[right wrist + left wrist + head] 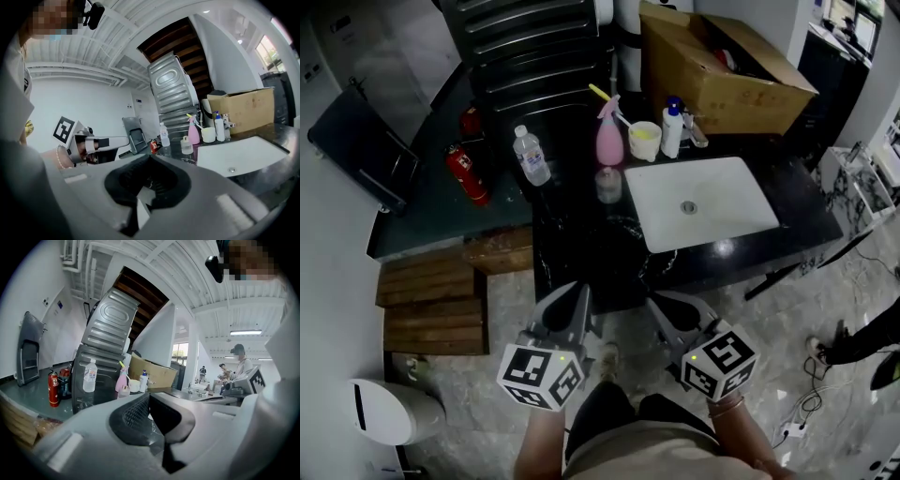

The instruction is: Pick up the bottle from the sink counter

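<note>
The white label on the clear bottle (531, 156) is too small to read. The bottle stands upright in the upper left of the head view, on the dark counter (581, 246), left of the pink spray bottle (610, 139) and the white sink (703, 202). Your left tongs (578, 292) and right tongs (660, 306) sit low in the frame, well apart from it — both closed tight, holding nothing.

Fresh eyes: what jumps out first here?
The white sink basin set in the black counter, middle right of the head view. Left of it stand a pink spray bottle and a clear water bottle. Below, the left hand-held gripper and right hand-held gripper point at the counter, both shut and empty.
</note>
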Demonstrator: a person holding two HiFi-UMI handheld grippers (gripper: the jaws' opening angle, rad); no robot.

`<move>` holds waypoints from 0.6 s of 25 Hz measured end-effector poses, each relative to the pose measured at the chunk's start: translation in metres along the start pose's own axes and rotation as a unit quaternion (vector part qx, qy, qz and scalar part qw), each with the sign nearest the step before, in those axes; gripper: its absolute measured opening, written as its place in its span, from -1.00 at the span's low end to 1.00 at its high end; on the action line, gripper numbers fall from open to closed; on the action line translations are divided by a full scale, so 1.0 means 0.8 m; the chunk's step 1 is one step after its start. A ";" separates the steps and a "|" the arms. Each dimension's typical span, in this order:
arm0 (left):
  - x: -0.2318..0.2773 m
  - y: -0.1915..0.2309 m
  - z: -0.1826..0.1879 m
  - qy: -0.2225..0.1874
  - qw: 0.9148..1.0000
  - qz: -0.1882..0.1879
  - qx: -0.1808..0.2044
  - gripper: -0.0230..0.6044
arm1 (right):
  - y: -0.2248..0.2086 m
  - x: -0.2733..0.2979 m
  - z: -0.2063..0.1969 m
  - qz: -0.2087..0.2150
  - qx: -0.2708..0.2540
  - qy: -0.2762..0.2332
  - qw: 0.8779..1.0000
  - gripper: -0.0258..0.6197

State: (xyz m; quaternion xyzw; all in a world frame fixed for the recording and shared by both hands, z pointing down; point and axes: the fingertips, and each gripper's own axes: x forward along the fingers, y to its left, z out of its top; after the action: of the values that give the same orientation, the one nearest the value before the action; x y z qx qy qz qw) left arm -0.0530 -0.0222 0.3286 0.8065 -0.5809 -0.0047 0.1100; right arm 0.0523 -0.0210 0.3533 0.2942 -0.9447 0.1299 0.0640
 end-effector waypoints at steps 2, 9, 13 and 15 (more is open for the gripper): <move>0.019 0.013 0.004 0.003 1.000 -0.009 0.000 -0.92 | -0.012 0.021 0.007 -0.006 0.000 -0.001 1.000 -0.91; 0.080 0.052 0.031 0.012 0.998 -0.054 0.010 -0.92 | -0.039 0.090 0.046 -0.029 0.000 -0.015 0.999 -0.91; 0.110 0.071 0.038 0.016 0.997 -0.080 0.013 -0.92 | -0.054 0.130 0.051 -0.040 0.000 -0.012 0.999 -0.91; 0.123 0.082 0.038 0.021 0.995 -0.091 0.015 -0.92 | -0.060 0.149 0.057 -0.046 0.001 -0.014 0.999 -0.91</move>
State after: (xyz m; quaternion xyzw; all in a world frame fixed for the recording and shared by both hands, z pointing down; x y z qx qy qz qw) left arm -0.0868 -0.1394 0.3224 0.8576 -0.5025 0.0106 0.1094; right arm -0.0195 -0.1362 0.3433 0.3392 -0.9309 0.1231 0.0564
